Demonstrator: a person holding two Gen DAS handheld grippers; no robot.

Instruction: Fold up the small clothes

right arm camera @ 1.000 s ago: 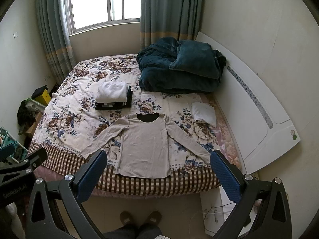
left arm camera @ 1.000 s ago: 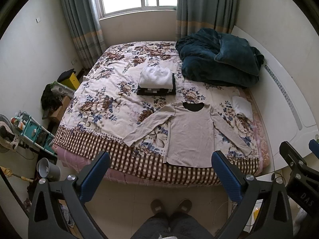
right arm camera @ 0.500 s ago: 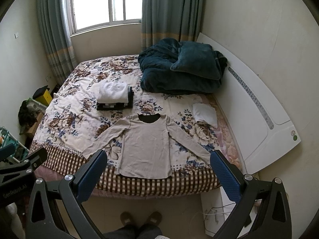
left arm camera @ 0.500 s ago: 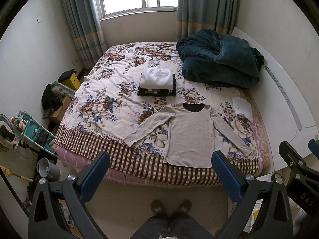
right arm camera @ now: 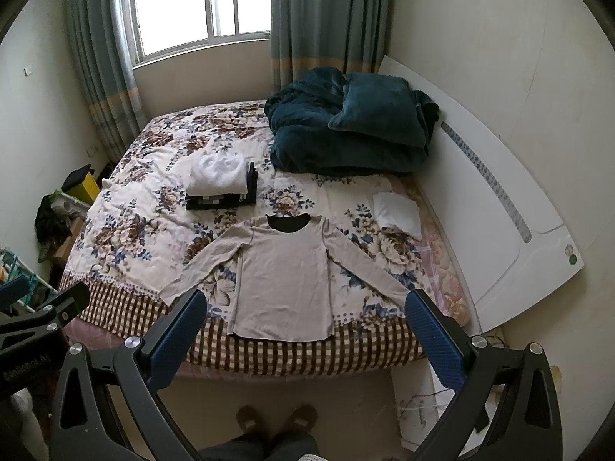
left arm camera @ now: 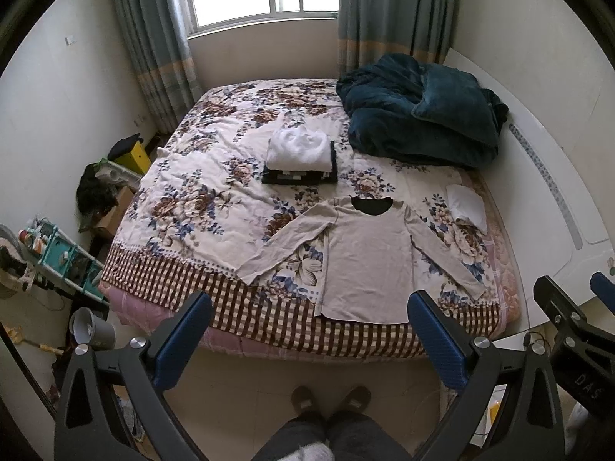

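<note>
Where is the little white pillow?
The small white pillow lies on the floral bedspread at the bed's right side, near the white headboard, just beyond the beige long-sleeved shirt's right sleeve.

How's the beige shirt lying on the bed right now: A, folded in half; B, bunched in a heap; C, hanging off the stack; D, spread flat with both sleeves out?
D: the shirt lies flat on the bed, both sleeves angled outward, apart from the folded stack.
</note>
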